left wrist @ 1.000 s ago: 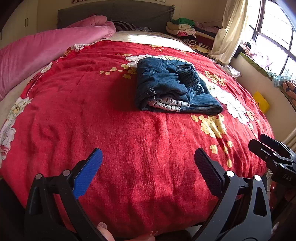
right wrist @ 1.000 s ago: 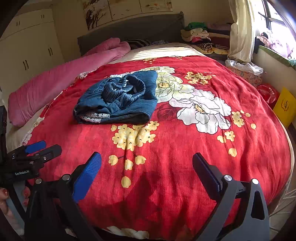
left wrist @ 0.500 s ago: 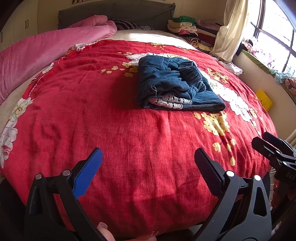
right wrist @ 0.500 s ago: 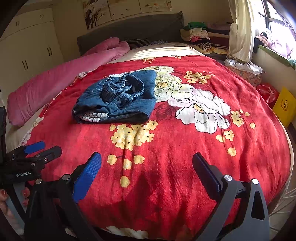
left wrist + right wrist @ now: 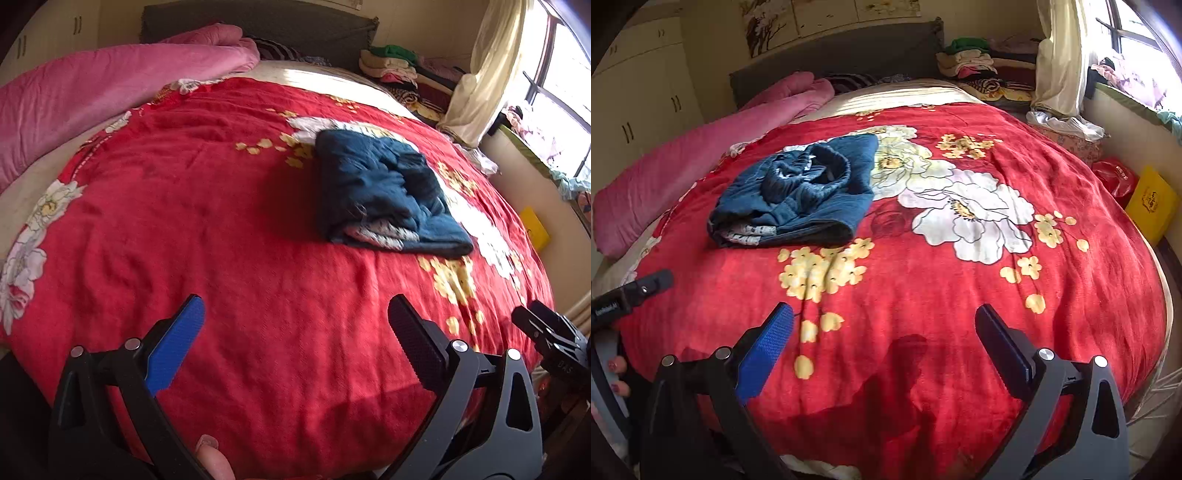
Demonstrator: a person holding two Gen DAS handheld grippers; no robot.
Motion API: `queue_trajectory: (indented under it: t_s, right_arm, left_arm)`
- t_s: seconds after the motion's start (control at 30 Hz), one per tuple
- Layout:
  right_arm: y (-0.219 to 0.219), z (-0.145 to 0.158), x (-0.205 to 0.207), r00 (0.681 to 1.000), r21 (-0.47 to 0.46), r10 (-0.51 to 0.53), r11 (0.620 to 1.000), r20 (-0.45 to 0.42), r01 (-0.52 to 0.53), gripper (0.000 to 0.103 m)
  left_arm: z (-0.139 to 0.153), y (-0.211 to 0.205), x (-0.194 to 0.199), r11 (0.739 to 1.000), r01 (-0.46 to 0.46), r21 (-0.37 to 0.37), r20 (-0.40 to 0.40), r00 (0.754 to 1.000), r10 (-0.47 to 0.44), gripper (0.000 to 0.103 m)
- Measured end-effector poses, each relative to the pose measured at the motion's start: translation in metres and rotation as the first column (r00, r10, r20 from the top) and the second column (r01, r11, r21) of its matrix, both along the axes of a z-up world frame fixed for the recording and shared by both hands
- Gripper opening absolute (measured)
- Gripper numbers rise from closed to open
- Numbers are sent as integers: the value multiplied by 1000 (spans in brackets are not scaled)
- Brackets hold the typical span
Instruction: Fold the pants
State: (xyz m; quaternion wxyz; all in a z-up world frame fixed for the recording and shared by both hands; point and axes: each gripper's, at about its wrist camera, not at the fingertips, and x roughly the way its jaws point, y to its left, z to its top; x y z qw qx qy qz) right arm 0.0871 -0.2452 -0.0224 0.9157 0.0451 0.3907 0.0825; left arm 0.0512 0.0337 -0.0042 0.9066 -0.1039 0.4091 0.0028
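Lying folded on the red blanket [image 5: 923, 332], your pants [image 5: 801, 199] sit well ahead of both grippers, left [image 5: 295, 325] and right [image 5: 882, 325], jaws apart and empty. Only your right view shows the yellow bag [image 5: 1150, 201]; its printed mark is unreadable.

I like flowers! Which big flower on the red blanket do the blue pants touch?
The cream-white flower with the yellow middle: the folded blue pants lie against its edge. The pinker white flower nearer the window lies clear of them.
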Motion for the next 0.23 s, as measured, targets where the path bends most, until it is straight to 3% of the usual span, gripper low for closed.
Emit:
queue_trajectory:
  t_s: [0.13, 0.23]
  right_arm:
    - [-40, -5, 31, 995, -52, -96, 994, -3, 96, 98]
    - [-86, -11, 69, 978, -131, -209, 970, -11, 206, 98]
  left_arm:
    - [-3, 58, 39, 994, -99, 48, -73, 992, 102, 93]
    - [-12, 109, 77, 972, -161, 174, -110, 977, 182, 93]
